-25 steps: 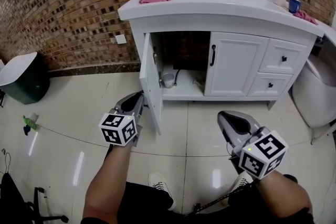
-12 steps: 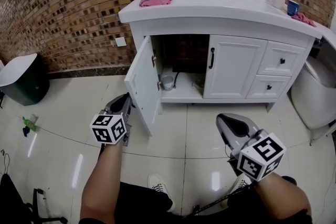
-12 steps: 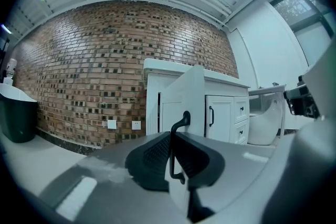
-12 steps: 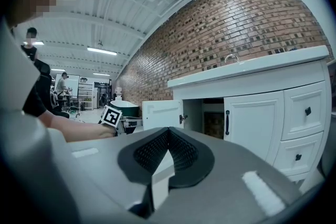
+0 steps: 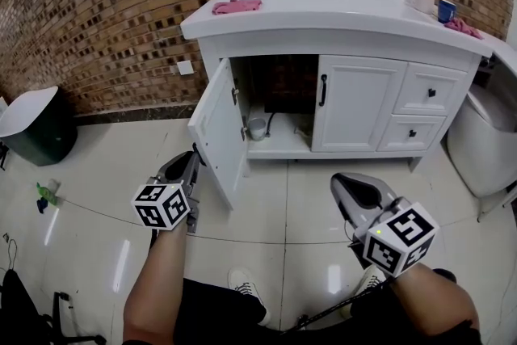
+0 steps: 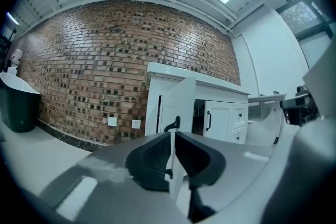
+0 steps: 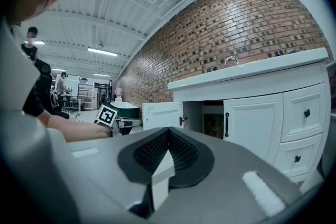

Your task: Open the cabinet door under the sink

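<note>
The cabinet door [image 5: 216,129] under the sink [image 5: 323,0] stands swung out to the left of its opening, with its outer face turned left. The space behind it is dark. A pipe and a small grey pot [image 5: 257,127] on the cabinet floor can only just be made out. In the head view the door's handle is hidden behind the tips of the left gripper [image 5: 194,161]. The left gripper view shows the black handle [image 6: 174,124] on the door [image 6: 181,107], rising just above and beyond that gripper's tips [image 6: 172,136]. The dark bin [image 5: 36,121] is cut by the left edge of the head view.

The left gripper's jaws are opening, with only a narrow slit between the pads. White door face shows through the slit, and the handle lines up with it. I cannot tell whether a pad touches the handle. The right gripper [image 5: 339,178] hangs over the floor tiles, well apart from the cabinet. Its jaws [image 7: 168,131] are together at the tips, with nothing between them.

Compared with a second ago, the door has swung further out, showing more of its face. The left gripper has drawn back to the left with it, and the right gripper has kept its place.
</note>
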Tool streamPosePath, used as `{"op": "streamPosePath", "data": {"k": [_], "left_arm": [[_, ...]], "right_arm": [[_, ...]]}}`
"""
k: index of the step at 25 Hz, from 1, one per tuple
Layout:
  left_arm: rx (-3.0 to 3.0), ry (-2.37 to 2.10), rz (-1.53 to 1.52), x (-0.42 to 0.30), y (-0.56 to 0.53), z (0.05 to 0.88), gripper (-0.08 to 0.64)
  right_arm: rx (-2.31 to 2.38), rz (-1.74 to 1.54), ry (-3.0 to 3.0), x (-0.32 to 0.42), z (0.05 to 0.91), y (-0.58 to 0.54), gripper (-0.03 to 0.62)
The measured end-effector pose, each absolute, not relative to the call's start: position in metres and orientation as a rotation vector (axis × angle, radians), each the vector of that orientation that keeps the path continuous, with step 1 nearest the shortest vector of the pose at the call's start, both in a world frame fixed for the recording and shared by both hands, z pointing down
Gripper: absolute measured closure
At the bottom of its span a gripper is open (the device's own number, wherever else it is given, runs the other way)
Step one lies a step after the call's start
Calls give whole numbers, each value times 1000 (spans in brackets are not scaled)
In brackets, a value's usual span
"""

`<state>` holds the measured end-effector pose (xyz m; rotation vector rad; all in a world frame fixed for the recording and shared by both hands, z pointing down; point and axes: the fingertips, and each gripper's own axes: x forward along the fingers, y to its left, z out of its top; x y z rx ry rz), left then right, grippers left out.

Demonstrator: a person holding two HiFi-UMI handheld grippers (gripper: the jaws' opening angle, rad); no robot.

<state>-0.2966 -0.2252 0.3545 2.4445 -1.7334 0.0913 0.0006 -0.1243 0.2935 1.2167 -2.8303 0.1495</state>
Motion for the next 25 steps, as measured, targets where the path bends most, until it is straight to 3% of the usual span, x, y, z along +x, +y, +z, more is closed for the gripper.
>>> {"op": "streamPosePath", "data": {"k": [4,25], "left_arm": [[2541,-1614,122,-257,-196,349,555],[2849,-1041,76,-100,-102,330,555]], "right_arm": [[1224,136,-2835,1,291,-123,585],[1370,258,-2739,60,321,-77,586]]}}
